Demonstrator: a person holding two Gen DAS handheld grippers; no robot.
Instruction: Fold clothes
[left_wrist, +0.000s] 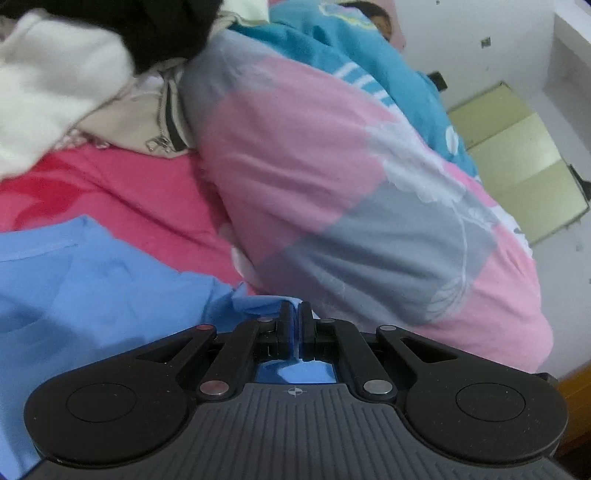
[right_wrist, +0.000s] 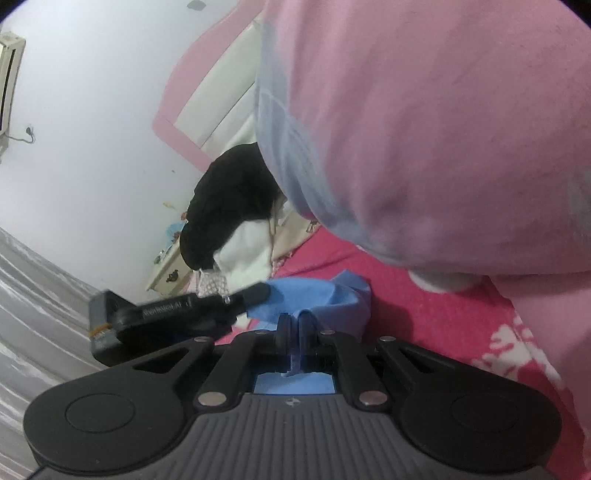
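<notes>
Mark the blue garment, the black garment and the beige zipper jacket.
Light blue cotton garment (left_wrist: 92, 288): left wrist view, flat spread part.
Black fleecy garment (right_wrist: 229, 192): right wrist view, middle of the heap.
Beige zipper jacket (left_wrist: 140, 122): left wrist view, panel beside the zipper.

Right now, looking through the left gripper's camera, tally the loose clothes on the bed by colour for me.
Blue: 1, the blue garment clamped in the left gripper
Black: 1, black garment
White: 1, white garment
Beige: 1, zipped beige garment
Total: 4

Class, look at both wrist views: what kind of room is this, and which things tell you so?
Most likely a bedroom: a pink headboard against the wall, a checked pink and grey quilt, and loose clothes heaped on a pink bedsheet.
</notes>
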